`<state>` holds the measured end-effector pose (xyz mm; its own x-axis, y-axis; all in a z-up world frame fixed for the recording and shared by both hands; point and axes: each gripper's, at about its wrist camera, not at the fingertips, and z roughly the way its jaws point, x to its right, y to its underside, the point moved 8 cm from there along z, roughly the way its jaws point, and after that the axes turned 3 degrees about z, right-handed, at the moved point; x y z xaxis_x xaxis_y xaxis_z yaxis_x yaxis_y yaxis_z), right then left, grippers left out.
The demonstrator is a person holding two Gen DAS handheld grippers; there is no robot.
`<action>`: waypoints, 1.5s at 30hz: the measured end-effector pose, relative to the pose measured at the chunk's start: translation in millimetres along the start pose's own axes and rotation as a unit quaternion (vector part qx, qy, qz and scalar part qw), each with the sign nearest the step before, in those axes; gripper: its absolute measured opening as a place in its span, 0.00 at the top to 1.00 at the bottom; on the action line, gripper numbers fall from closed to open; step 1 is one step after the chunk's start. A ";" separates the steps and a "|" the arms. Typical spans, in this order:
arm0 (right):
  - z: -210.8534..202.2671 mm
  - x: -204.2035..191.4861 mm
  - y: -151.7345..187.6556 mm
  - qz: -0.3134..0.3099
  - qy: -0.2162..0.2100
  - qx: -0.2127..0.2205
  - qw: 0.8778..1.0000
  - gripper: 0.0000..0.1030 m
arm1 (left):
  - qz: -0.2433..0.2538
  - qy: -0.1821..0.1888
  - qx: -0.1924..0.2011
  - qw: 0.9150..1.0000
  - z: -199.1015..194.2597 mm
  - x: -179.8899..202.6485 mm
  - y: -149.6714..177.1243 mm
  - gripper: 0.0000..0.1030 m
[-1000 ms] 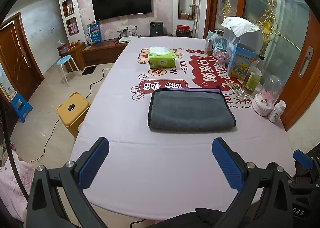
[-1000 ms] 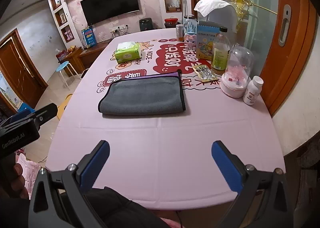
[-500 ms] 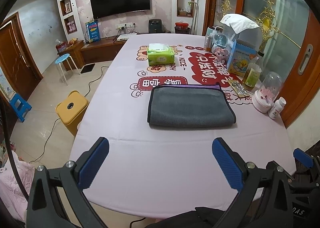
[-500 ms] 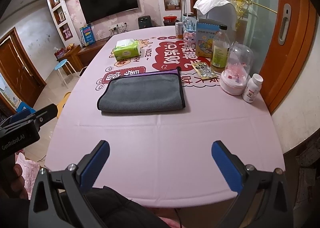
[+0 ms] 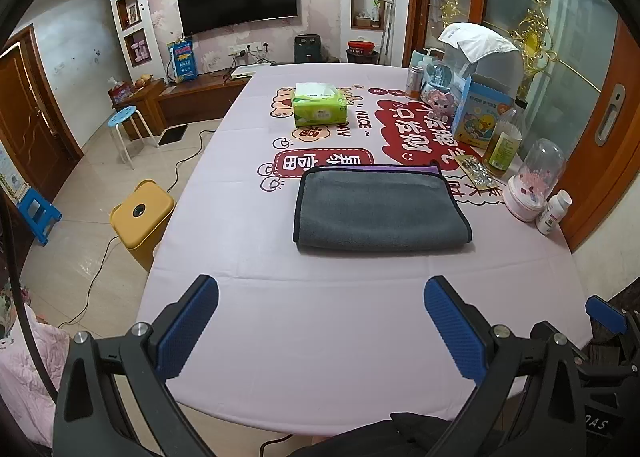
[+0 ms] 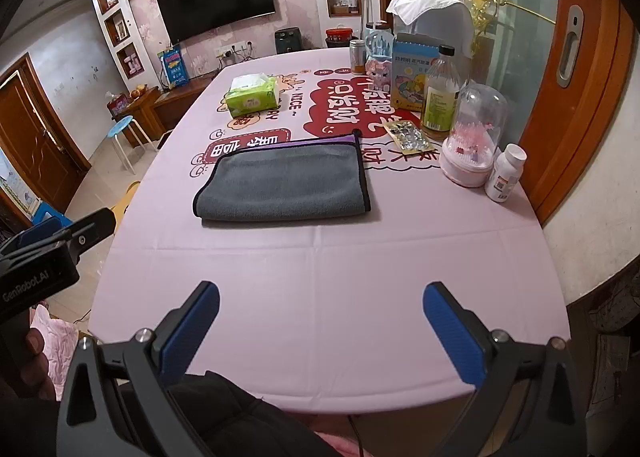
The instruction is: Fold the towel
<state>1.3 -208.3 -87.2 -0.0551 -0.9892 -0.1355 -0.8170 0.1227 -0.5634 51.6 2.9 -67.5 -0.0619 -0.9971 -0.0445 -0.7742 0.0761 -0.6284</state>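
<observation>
A grey towel (image 5: 380,209) with a dark border lies folded flat in the middle of the pink table (image 5: 320,321); a purple strip shows at its far edge. It also shows in the right wrist view (image 6: 286,185). My left gripper (image 5: 320,329) is open and empty, held back above the table's near edge, well short of the towel. My right gripper (image 6: 320,331) is open and empty too, also near the front edge. The left gripper's body shows at the left of the right wrist view (image 6: 44,269).
A green tissue pack (image 5: 318,105) sits far beyond the towel. Along the right edge stand a bottle (image 5: 502,141), a glass dome (image 5: 534,181), a pill bottle (image 5: 554,211), a box (image 5: 478,115) and a foil blister pack (image 5: 476,173). A yellow stool (image 5: 142,213) stands left of the table.
Both grippers have drawn back and risen slightly from the table, so the towel looks a little farther away. The towel has not moved. Both grippers stay open.
</observation>
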 end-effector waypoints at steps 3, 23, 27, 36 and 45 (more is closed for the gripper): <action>0.7 -0.6 0.7 0.000 0.000 -0.001 1.000 0.01 | 0.000 0.000 -0.001 1.000 0.4 0.4 0.9 0.01; 4.7 -0.1 1.6 -0.001 0.001 -0.010 1.000 0.01 | 0.000 0.000 -0.003 1.000 1.9 2.3 3.2 0.01; 6.1 1.8 2.2 0.000 0.002 -0.013 1.000 0.01 | 0.001 0.000 -0.003 1.000 2.2 3.4 3.5 0.01; 6.6 2.5 2.2 0.001 0.003 -0.015 1.000 0.01 | 0.001 0.000 -0.004 1.000 3.0 5.7 3.9 0.01; 6.6 2.8 2.5 0.001 0.003 -0.015 1.000 0.01 | 0.002 0.000 -0.005 1.000 4.2 8.0 4.6 0.01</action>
<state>2.8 -210.3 -94.3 -0.0606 -0.9895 -0.1314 -0.8335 0.1226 -0.5388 50.2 -4.8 -74.0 -0.0649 -0.9968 -0.0458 -0.7799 0.0793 -0.6208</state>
